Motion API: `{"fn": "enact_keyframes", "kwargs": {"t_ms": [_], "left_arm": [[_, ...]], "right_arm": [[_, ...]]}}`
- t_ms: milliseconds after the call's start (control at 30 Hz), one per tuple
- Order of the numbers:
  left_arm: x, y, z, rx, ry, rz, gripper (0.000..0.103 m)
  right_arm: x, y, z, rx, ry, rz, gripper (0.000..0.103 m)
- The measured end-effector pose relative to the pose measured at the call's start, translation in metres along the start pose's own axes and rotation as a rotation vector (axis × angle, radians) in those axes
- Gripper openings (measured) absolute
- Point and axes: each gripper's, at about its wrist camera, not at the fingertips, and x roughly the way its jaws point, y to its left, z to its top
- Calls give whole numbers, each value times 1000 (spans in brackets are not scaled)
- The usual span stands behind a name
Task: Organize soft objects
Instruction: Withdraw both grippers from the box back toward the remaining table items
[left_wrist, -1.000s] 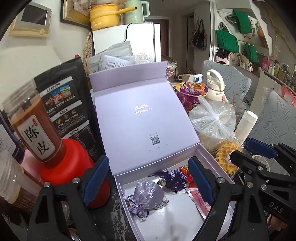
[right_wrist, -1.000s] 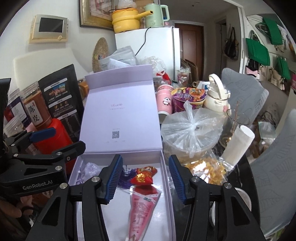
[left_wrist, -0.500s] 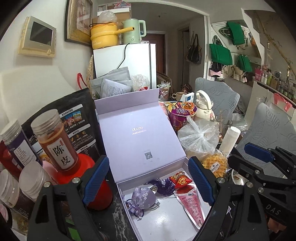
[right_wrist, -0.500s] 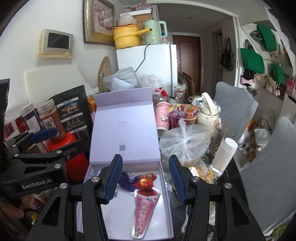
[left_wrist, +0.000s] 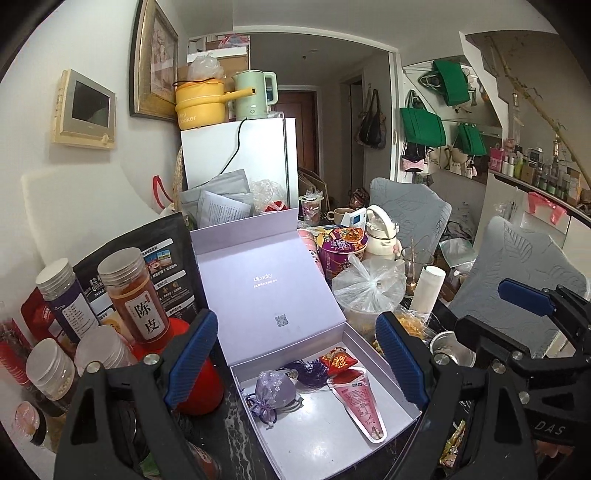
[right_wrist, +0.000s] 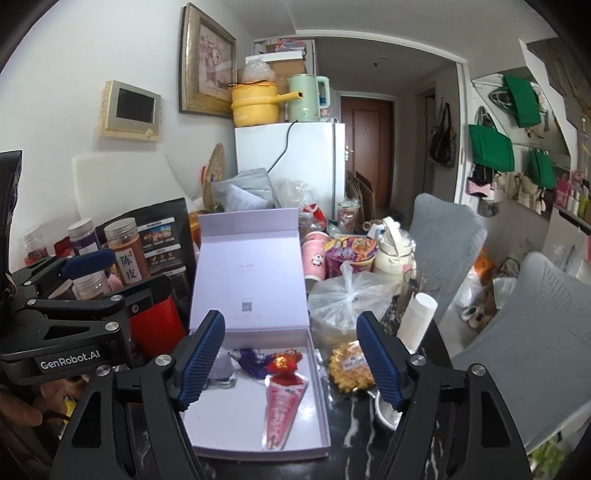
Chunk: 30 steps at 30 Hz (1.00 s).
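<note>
Soft pouches lie at the far end of the open lavender box (left_wrist: 384, 373): in the left view the purple sachet (left_wrist: 275, 387) sits far-left, the pink cone packet (left_wrist: 360, 402) with its long axis running near to far, both below the wide, empty left gripper (left_wrist: 295, 354). In the right view the right gripper (right_wrist: 288, 354) hangs nearer the packet (right_wrist: 282, 406) — jaws opening, nothing between them — while the box's near half lies bare.
</note>
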Motion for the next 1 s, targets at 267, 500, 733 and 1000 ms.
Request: {"fn": "enact_keyframes", "kwargs": {"t_ms": [267,500,733,1000], "left_arm": [[-26,-6,-12,14,-25,-8,103],[-51,-15,-27,39,-27,-55,103],[-69,-25,-43,62,-22,-98,103],[-80,-31,-67,48,21,-145,103]], "right_arm": [[-39,1,-12,-10,-25,-52,87],[-69,6,-30,-16,-30,-93,91],[-92,10,-47,-9,-31,-113,93],[-114,8,-75,23,-11,-159,96]]}}
